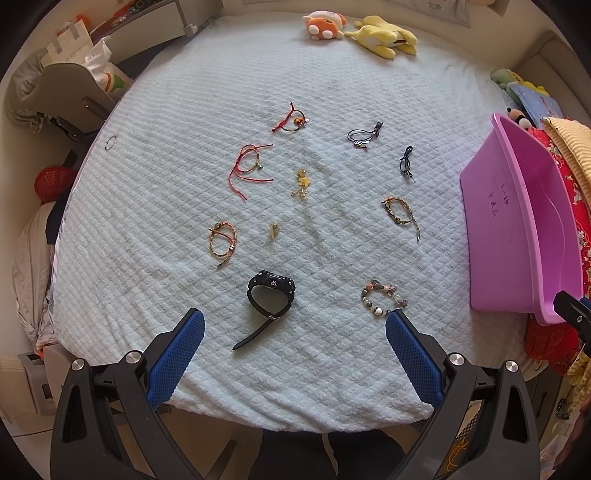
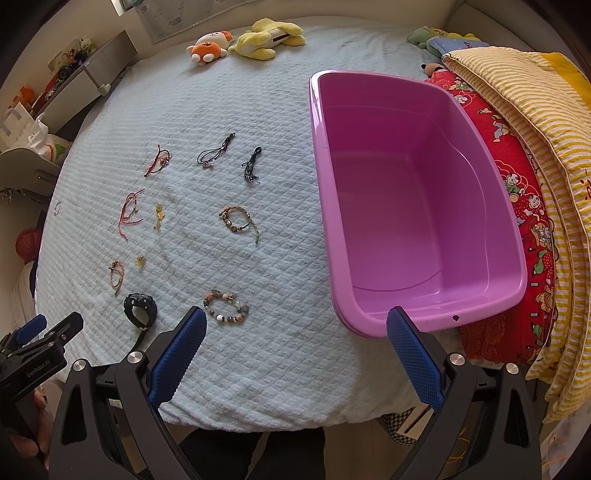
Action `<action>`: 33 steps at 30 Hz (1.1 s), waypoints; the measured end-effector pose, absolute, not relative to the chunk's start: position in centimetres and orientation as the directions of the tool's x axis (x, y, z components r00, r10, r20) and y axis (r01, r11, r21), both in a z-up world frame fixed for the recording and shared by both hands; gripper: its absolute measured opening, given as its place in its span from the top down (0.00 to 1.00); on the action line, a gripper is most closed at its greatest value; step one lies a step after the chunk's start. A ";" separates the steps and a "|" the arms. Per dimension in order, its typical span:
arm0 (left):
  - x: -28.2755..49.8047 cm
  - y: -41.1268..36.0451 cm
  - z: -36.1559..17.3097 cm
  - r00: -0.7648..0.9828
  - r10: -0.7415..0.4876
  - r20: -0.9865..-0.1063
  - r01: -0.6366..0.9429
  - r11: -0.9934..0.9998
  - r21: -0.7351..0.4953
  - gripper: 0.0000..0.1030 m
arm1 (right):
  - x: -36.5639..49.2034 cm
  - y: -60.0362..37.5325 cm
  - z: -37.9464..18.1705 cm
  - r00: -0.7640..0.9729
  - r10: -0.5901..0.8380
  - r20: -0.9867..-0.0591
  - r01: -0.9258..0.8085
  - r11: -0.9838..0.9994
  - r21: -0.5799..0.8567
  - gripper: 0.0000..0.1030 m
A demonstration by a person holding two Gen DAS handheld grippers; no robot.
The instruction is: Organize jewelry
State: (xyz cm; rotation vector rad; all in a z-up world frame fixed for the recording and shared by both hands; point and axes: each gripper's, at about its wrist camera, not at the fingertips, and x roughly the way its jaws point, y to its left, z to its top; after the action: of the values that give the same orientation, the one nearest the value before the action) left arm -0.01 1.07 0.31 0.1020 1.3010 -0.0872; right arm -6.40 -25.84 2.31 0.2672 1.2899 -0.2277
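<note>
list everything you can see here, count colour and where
basin: 1, pink, empty, right side of bed
blanket: 1, pale blue quilted, covers bed
watch: 1, black, near edge, centre
beaded bracelet: 1, mixed stones, right of watch
cord bracelets: 3, red or orange, left half
dark cord pieces: 2, navy, far right of the spread
gold charms: 2, middle
plush toys: 2, orange-white and yellow, far edge
folded quilts: stack, red and yellow-striped, beyond basin
left tool: blue pads, open
right tool: blue pads, open
</note>
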 end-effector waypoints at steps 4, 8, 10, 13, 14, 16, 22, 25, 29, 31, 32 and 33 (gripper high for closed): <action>0.0 1.0 0.3 0.265 -0.007 -0.964 0.125 0.992 0.027 0.06 | -6.4 -25.9 2.3 0.263 -0.017 -0.965 0.314 0.947 0.069 0.09; 0.0 1.0 0.3 0.265 -0.006 -0.964 0.123 0.992 0.027 0.06 | -6.4 -25.9 2.3 0.262 -0.017 -0.965 0.314 0.947 0.068 0.09; 0.0 1.0 0.3 0.264 -0.006 -0.964 0.123 0.992 0.028 0.06 | -6.4 -25.9 2.2 0.262 -0.018 -0.965 0.313 0.947 0.068 0.09; 0.0 0.9 0.3 0.265 -0.006 -0.964 0.125 0.992 0.028 0.06 | -6.3 -25.9 2.2 0.262 -0.017 -0.965 0.314 0.947 0.068 0.09; 0.0 0.9 0.3 0.265 -0.006 -0.964 0.125 0.992 0.028 0.06 | -6.3 -25.9 2.2 0.262 -0.018 -0.965 0.314 0.947 0.068 0.09; 0.0 1.0 0.3 0.265 -0.006 -0.964 0.125 0.992 0.028 0.06 | -6.3 -25.9 2.3 0.263 -0.018 -0.965 0.314 0.947 0.068 0.09; 0.0 1.0 0.3 0.265 -0.005 -0.964 0.124 0.992 0.029 0.06 | -6.3 -25.9 2.3 0.263 -0.018 -0.965 0.314 0.947 0.068 0.09; 0.1 1.1 0.3 0.266 -0.003 -0.964 0.124 0.992 0.031 0.06 | -6.3 -25.9 2.3 0.261 -0.017 -0.965 0.314 0.947 0.068 0.09; 0.1 1.2 0.2 0.265 -0.002 -0.964 0.118 0.993 0.031 0.06 | -6.2 -25.8 2.1 0.261 -0.013 -0.965 0.308 0.949 0.071 0.09; -0.1 1.4 0.1 0.267 0.002 -0.964 0.109 0.993 0.032 0.06 | -6.3 -25.8 1.9 0.264 -0.001 -0.964 0.299 0.951 0.081 0.09; -0.2 1.6 0.1 0.270 0.004 -0.963 0.104 0.994 0.033 0.06 | -6.4 -25.7 1.9 0.266 0.003 -0.964 0.295 0.952 0.085 0.09; -0.4 1.8 0.0 0.273 0.005 -0.962 0.099 0.995 0.034 0.06 | -6.5 -25.6 1.7 0.270 0.013 -0.963 0.288 0.953 0.094 0.09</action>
State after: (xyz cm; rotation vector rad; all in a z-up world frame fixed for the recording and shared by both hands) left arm -0.44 1.78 0.00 0.0928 1.2937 -0.0629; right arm -6.50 -25.64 1.75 0.2714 1.2884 -0.1878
